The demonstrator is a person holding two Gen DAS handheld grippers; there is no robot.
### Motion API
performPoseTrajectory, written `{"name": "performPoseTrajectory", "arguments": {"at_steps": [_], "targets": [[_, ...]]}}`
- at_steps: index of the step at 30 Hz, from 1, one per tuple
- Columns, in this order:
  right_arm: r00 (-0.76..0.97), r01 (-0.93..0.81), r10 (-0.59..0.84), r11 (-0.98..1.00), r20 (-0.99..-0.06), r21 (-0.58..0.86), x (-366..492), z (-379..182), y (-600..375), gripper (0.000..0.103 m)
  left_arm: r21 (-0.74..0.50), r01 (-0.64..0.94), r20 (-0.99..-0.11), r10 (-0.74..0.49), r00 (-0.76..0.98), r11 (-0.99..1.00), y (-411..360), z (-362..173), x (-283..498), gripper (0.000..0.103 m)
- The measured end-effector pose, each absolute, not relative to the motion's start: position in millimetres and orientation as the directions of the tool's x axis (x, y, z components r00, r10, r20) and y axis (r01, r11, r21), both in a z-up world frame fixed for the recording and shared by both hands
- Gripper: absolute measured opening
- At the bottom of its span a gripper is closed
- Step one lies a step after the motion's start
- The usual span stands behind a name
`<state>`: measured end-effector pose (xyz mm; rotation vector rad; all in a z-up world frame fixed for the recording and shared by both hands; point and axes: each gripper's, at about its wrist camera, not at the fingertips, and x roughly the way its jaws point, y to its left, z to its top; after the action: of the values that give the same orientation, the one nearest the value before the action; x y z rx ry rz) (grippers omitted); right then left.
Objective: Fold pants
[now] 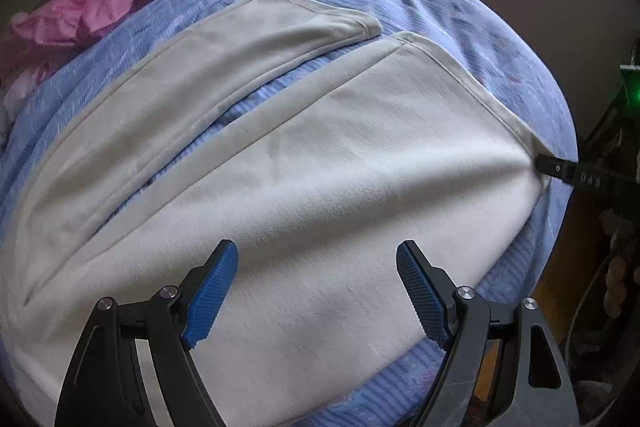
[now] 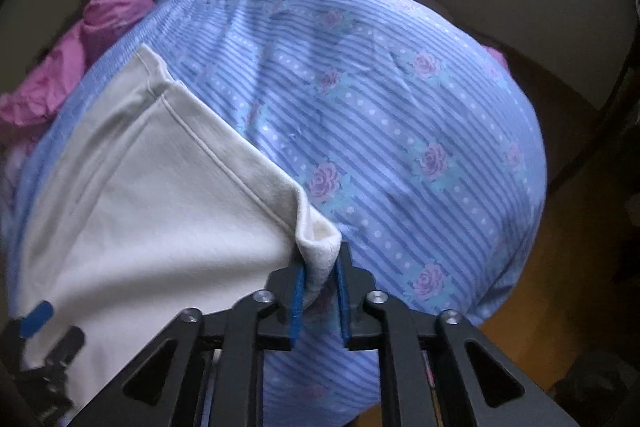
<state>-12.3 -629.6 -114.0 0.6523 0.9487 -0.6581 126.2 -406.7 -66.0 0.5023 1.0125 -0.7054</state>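
While your left gripper (image 1: pixel 316 291) hovers with its jaws spread apart over the pants (image 1: pixel 280 155), your right gripper (image 2: pixel 318 291) pinches 1 hem corner on the bedsheet (image 2: pixel 400 107).

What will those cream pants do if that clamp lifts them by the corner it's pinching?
Probably droop: the cream pants lie limp, following the striped bedspread, and the hem corner already curls in the right gripper. Likely light, since a small pinch tents the cloth. The fabric looks matte, so it seems unlikely to slip from the textured pads.
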Motion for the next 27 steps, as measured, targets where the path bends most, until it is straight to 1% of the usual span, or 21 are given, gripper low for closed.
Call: {"name": "performPoseTrajectory", "arguments": {"at_steps": [2,3,4,6,8,9,12,14,15,19,24,27], "targets": [[0.369,0.767,-0.302,0.633,-0.879,0.104,-15.6,-104.7,-622.5,0.053,0.062,0.730,-0.884,-0.303,0.357,0.680,-403.4,-61.7,122.4,0.081],[0.349,0.789,-0.383,0.613,-0.855,0.048,-22.1,-91.7,-619.4,0.059,0.066,0.733,-0.876,-0.312,0.367,0.677,-400.2,-57.4,118.7,0.081],[0.354,0.797,-0.429,0.603,-0.831,0.028,-28.4,-80.6,-617.1,0.063,0.068,0.739,-0.870,-0.323,0.373,0.670,-397.5,-52.8,115.6,0.081],[0.399,0.787,-0.472,0.616,-0.786,0.029,-34.6,-54.2,-608.2,0.063,0.086,0.741,-0.849,-0.341,0.405,0.666,-384.8,-35.8,106.6,0.081],[0.460,0.749,-0.468,0.661,-0.755,0.046,-37.0,-25.5,-592.3,0.063,0.077,0.751,-0.829,-0.377,0.413,0.655,-366.4,-16.7,100.1,0.081],[0.509,0.715,-0.457,0.697,-0.729,0.062,-36.9,-5.3,-577.1,0.063,0.076,0.750,-0.816,-0.391,0.425,0.657,-353.3,-5.1,97.7,0.081],[0.616,0.615,-0.411,0.784,-0.672,0.084,-22.7,32.7,-534.7,0.063,0.097,0.715,-0.782,-0.391,0.485,0.692,-313.5,24.9,96.1,0.082],[0.668,0.537,-0.366,0.840,-0.648,0.079,-11.5,52.5,-500.4,0.063,0.111,0.675,-0.763,-0.373,0.528,0.729,-274.4,43.5,98.0,0.087],[0.693,0.486,-0.332,0.871,-0.639,0.074,-4.0,61.7,-479.4,0.063,0.115,0.656,-0.753,-0.365,0.547,0.746,-254.1,51.2,99.7,0.087],[0.747,0.329,-0.189,0.938,-0.637,0.108,19.7,79.8,-410.2,0.063,0.135,0.564,-0.729,-0.304,0.613,0.815,-179.6,68.5,104.4,0.087],[0.767,0.149,-0.045,0.983,-0.640,0.111,60.4,92.2,-313.2,0.063,0.071,0.458,-0.718,-0.273,0.640,0.886,-82.3,83.4,111.9,0.087],[0.751,0.050,0.056,0.989,-0.658,0.142,84.6,92.1,-253.2,0.063,0.056,0.365,-0.707,-0.221,0.672,0.930,-20.0,83.7,114.7,0.088]]}}
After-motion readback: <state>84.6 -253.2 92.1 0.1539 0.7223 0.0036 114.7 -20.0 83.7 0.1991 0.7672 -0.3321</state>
